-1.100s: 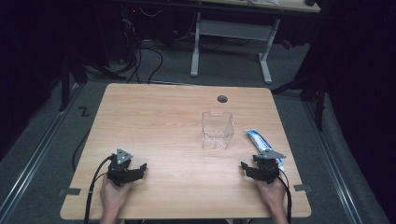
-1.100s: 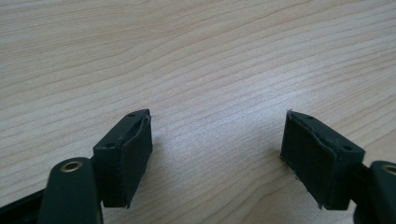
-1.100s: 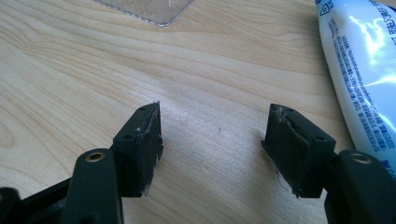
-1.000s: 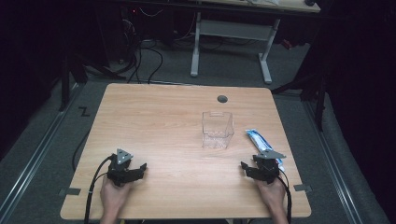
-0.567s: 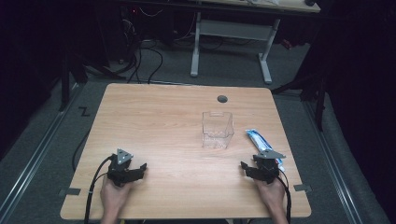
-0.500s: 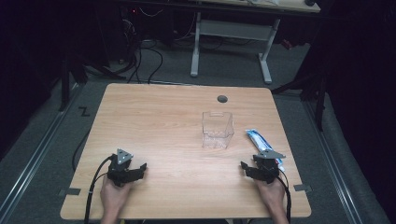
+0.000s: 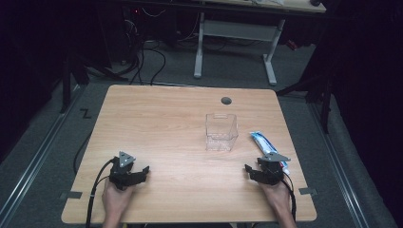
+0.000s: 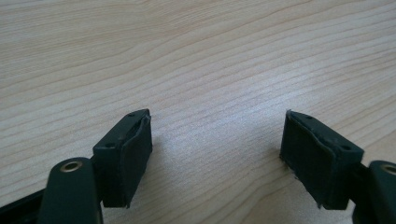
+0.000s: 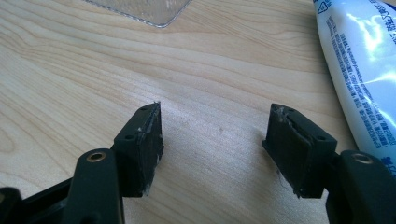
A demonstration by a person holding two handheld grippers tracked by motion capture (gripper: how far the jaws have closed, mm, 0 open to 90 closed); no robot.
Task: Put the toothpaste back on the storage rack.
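Both my grippers rest low on the pale wooden table (image 7: 180, 123), jaws spread and holding nothing.

My right gripper (image 9: 215, 140) sits near the table's front right, with the white-and-blue toothpaste tube (image 9: 359, 70) lying flat just beside it; the clear square plastic container (image 7: 221, 132) stands upright a little farther ahead. My left gripper (image 8: 217, 149) is well apart, front left.
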